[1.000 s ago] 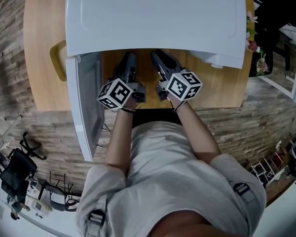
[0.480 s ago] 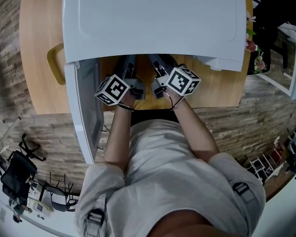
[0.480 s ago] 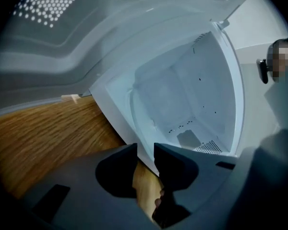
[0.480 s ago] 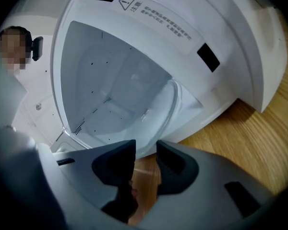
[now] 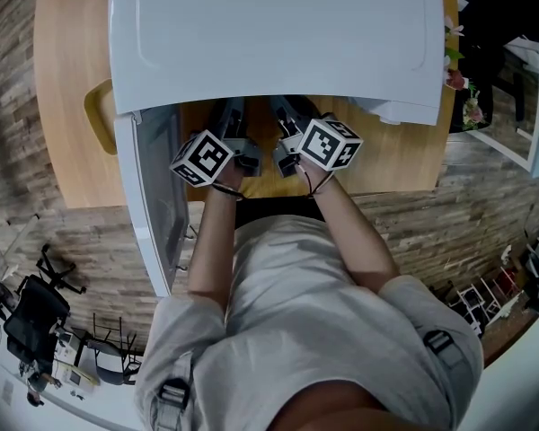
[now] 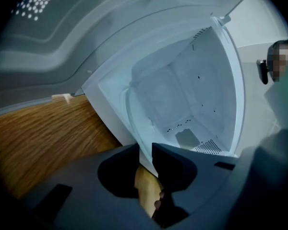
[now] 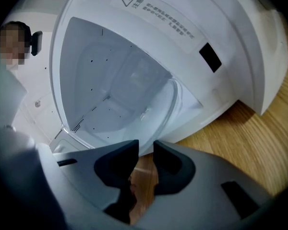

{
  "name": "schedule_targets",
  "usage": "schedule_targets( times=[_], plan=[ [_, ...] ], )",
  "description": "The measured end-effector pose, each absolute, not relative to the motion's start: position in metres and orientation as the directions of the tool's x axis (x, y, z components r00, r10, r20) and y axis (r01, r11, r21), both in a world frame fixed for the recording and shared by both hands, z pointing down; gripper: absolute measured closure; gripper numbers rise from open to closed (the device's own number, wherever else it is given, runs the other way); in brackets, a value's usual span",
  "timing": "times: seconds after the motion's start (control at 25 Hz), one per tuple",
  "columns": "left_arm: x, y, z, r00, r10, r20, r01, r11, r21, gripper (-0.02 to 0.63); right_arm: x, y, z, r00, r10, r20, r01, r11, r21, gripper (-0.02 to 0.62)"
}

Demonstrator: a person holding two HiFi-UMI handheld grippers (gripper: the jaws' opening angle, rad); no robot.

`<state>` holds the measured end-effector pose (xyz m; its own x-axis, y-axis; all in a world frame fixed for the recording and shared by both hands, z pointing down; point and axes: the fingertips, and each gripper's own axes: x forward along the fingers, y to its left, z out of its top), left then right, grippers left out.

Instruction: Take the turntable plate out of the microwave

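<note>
The clear glass turntable plate (image 6: 130, 115) lies in the white microwave's (image 5: 269, 34) open cavity, its front rim reaching out toward me. My left gripper (image 6: 145, 150) has that rim between its jaws, which have just been closing and now press on it. My right gripper (image 7: 145, 147) grips the plate's rim (image 7: 172, 113) further right in the same way, its jaws also just closed in. In the head view only the two marker cubes (image 5: 202, 158) (image 5: 331, 144) and the wrists show. The fingertips are hidden under the microwave's top.
The microwave door (image 5: 154, 196) hangs open to the left of my left arm. The microwave stands on a wooden table (image 5: 72, 79). A yellow object (image 5: 94, 113) peeks out at its left side, and flowers (image 5: 456, 72) stand at the right.
Both hands have edged slightly further in under the microwave's top, and the marker cubes have rolled a little. The door and microwave have not moved.
</note>
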<state>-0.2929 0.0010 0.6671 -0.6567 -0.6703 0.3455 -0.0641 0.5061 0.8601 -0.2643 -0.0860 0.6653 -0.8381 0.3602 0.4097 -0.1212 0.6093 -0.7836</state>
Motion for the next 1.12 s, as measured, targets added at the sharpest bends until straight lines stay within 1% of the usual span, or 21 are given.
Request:
schedule_targets(
  times=[0.24,0.64,0.68,0.72,0.76,0.8,0.84,0.96,1.04,1.08,1.12],
  plan=[
    [-0.285,0.002,0.667,-0.651,-0.664,0.368,-0.072,0.536,0.841,0.508,-0.258,-0.087,0.664,-0.831,0.374,0.411,-0.108,0.617,-0.78,0.494],
    [-0.274,0.004,0.67,-0.658,-0.656,0.369,-0.075,0.545,0.835,0.5,-0.245,-0.086,0.669,-0.819,0.396,0.415,-0.104,0.609,-0.786,0.492],
    [-0.275,0.006,0.671,-0.667,-0.646,0.371,-0.068,0.549,0.833,0.492,-0.246,-0.088,0.669,-0.82,0.395,0.414,-0.102,0.612,-0.785,0.486],
    [-0.277,0.009,0.673,-0.677,-0.633,0.375,-0.059,0.554,0.83,0.48,-0.247,-0.09,0.668,-0.823,0.391,0.411,-0.101,0.613,-0.784,0.462],
    [-0.279,0.012,0.675,-0.686,-0.622,0.378,-0.048,0.558,0.829,0.464,-0.25,-0.094,0.668,-0.828,0.385,0.407,-0.102,0.611,-0.785,0.421],
    [-0.282,0.014,0.676,-0.692,-0.614,0.378,-0.042,0.558,0.829,0.452,-0.252,-0.097,0.668,-0.834,0.378,0.403,-0.104,0.609,-0.786,0.399],
    [-0.285,0.014,0.677,-0.696,-0.613,0.373,-0.042,0.553,0.832,0.449,-0.255,-0.101,0.668,-0.84,0.368,0.399,-0.109,0.606,-0.788,0.397],
    [-0.293,0.012,0.674,-0.699,-0.628,0.343,-0.054,0.524,0.85,0.454,-0.261,-0.108,0.668,-0.845,0.346,0.407,-0.135,0.6,-0.789,0.403],
    [-0.297,0.013,0.674,-0.699,-0.629,0.341,-0.053,0.52,0.852,0.491,-0.261,-0.112,0.671,-0.839,0.335,0.428,-0.156,0.606,-0.78,0.458],
    [-0.298,0.013,0.674,-0.695,-0.632,0.344,-0.052,0.521,0.852,0.497,-0.261,-0.113,0.672,-0.838,0.331,0.434,-0.163,0.608,-0.777,0.497],
    [-0.298,0.013,0.674,-0.689,-0.635,0.348,-0.052,0.522,0.851,0.499,-0.26,-0.114,0.673,-0.838,0.328,0.436,-0.167,0.607,-0.777,0.491]
  ],
)
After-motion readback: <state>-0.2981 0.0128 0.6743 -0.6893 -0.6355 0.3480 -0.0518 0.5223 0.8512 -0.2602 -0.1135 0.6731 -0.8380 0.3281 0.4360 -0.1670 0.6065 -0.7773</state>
